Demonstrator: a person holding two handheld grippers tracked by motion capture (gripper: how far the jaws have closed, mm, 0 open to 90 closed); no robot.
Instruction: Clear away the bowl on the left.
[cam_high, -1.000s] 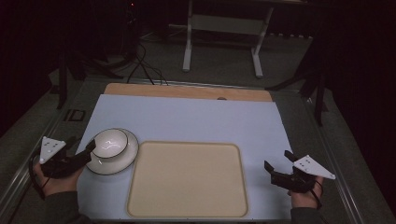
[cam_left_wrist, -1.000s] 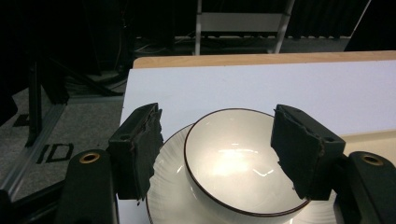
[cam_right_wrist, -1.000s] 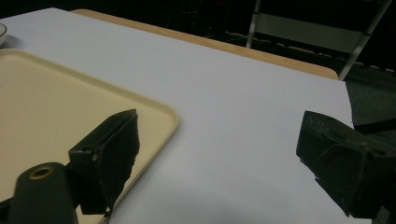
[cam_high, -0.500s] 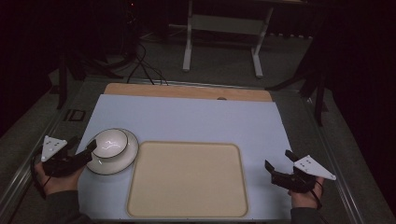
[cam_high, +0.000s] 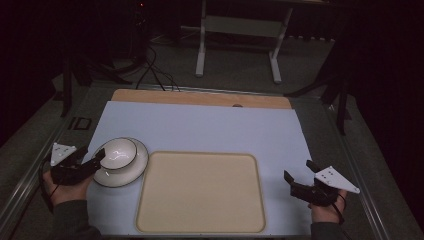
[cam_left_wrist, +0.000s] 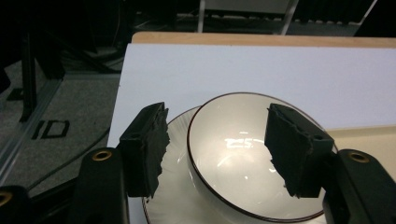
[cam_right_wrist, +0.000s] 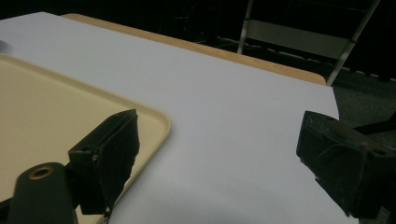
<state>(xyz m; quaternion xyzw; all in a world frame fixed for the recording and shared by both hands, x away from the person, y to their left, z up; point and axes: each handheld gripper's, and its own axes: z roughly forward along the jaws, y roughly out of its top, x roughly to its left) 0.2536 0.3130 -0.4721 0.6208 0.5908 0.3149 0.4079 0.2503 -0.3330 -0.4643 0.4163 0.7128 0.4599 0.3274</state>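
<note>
A glossy white ceramic bowl with a thin dark rim (cam_high: 119, 153) sits in a white ribbed saucer (cam_high: 134, 170) at the left of the pale blue-white worktop (cam_high: 210, 130), just beside the left edge of a shallow cream plastic tray (cam_high: 200, 192) with rounded corners (nothing lies in it, and the bowl holds only a glint of reflected light). The left gripper (cam_left_wrist: 217, 140) straddles the bowl: its fingers (cam_left_wrist: 147, 144) have just been closing, yet stand released, one outside the near rim over the saucer, the other over the bowl's inside. The right gripper (cam_high: 299, 179) hovers over bare worktop just right of the tray, its fingers spread wide, grasping nothing.
</note>
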